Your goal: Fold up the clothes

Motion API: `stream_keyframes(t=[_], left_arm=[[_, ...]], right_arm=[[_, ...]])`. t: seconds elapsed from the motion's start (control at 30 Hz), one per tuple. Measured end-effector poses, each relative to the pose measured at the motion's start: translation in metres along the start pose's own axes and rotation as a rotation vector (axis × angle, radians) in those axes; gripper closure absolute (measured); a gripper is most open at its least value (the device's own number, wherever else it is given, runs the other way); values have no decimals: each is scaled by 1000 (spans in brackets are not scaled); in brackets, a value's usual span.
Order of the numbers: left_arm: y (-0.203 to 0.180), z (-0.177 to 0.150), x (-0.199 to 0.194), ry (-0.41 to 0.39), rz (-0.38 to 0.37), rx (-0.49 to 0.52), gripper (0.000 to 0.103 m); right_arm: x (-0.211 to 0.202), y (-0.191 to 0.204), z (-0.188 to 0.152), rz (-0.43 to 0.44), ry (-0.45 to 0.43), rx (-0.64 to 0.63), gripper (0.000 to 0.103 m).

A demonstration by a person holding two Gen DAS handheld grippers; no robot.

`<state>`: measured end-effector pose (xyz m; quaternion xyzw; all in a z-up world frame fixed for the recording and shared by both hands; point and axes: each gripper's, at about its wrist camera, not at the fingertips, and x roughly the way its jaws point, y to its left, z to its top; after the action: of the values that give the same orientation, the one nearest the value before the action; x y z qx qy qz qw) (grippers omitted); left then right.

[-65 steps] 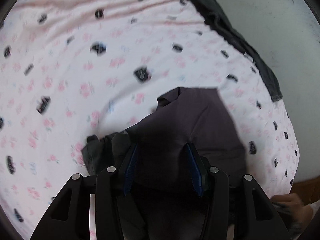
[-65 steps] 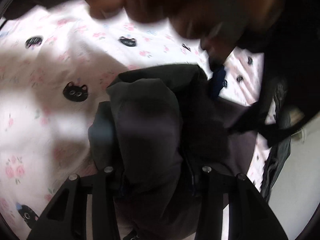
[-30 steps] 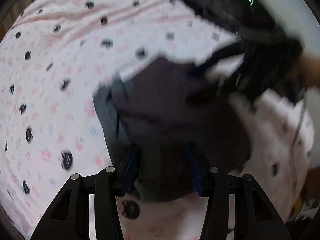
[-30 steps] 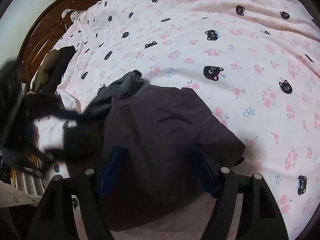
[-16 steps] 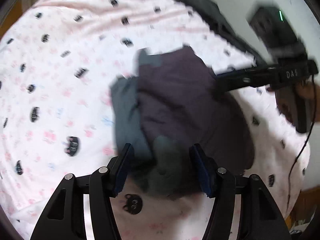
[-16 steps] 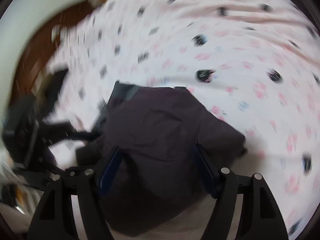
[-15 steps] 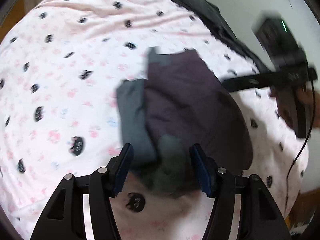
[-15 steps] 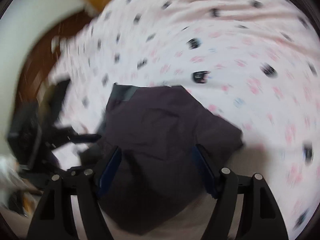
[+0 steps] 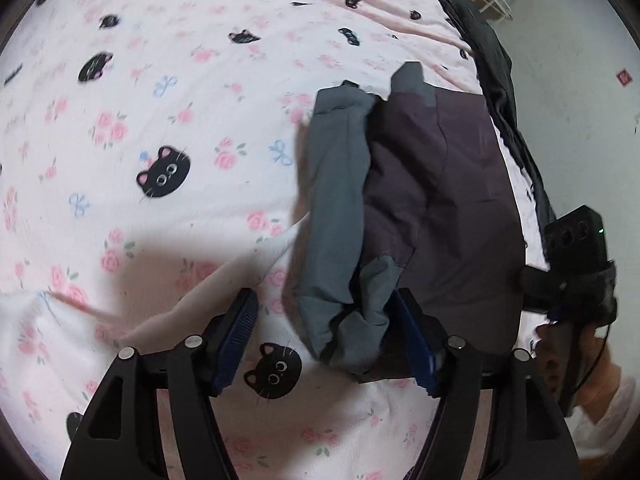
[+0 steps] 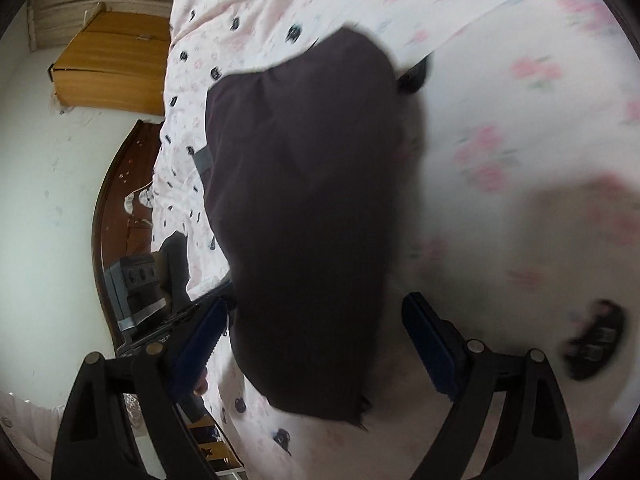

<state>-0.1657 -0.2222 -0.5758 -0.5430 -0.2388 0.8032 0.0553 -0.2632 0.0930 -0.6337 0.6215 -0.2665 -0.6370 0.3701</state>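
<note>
A folded dark purple garment (image 9: 440, 200) with grey sleeves (image 9: 336, 200) lies on the pink cat-print bedsheet (image 9: 180, 120). In the left wrist view my left gripper (image 9: 326, 340) is low over its near end. Its jaws are opening: the grey sleeve end sits between them, and the left pad (image 9: 236, 332) is clear of the cloth. In the right wrist view the same garment (image 10: 312, 200) fills the middle. My right gripper (image 10: 312, 344) straddles its near edge, its jaws opening, with a gap at each pad.
A dark jacket (image 9: 496, 60) lies along the bed's far edge by the white wall. The right gripper's housing (image 9: 576, 248) and a hand (image 9: 560, 360) are at the garment's right. A dark wooden headboard (image 10: 108, 220) and a wooden cabinet (image 10: 108, 68) are at the left.
Both grippers have opened and let go of the garment, which now lies folded on the sheet. Both have dropped closer to the bed and rolled.
</note>
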Motion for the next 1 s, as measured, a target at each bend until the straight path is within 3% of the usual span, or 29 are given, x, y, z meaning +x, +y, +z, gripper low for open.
stream_keyframes(t=[0.17, 0.23, 0.3, 0.4, 0.6, 0.8, 1.0], left_arm=[[-2, 2, 1, 3, 5, 29, 36], [-5, 3, -2, -5, 20, 45, 36], [-8, 3, -6, -10, 19, 52, 36], [-14, 2, -12, -15, 29, 76, 36], [-26, -18, -31, -9, 32, 87, 36], [-52, -53, -51, 10, 16, 114, 36], [-71, -79, -101, -64, 14, 67, 36]], right_arm=[[38, 17, 4, -38, 26, -80, 11], [42, 22, 6, -51, 28, -92, 22], [39, 21, 8, -50, 26, -75, 39], [31, 26, 8, -27, 22, -70, 48], [17, 53, -7, -51, 14, -108, 51], [-6, 38, -44, 17, 28, 17, 53], [-25, 41, -63, 81, 44, 86, 55]])
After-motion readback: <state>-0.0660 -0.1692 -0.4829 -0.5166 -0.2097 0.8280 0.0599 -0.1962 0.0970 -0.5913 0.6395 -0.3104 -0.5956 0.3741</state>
